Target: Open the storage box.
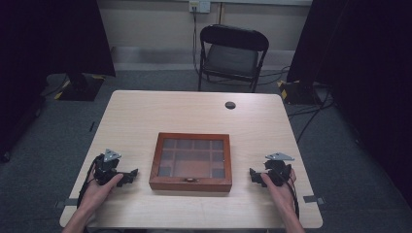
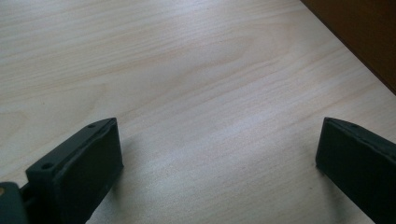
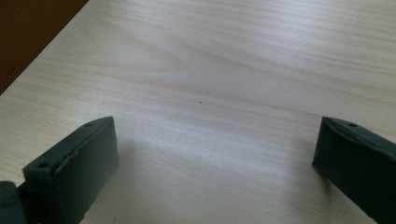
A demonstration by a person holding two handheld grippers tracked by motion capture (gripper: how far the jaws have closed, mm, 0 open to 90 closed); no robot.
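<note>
Near the table's front edge, the left gripper and the right gripper rest low on either side of the wooden box, jaws spread wide with nothing between them. The box sits closed between the two, nearer the front edge than the back, its clasp facing the person. To open it cleanly, one gripper should probably steady a side wall while the other works the clasp and lifts the glass lid. Both stand just beside the box, not touching it; a box corner shows at the edge of the left gripper view.
</note>
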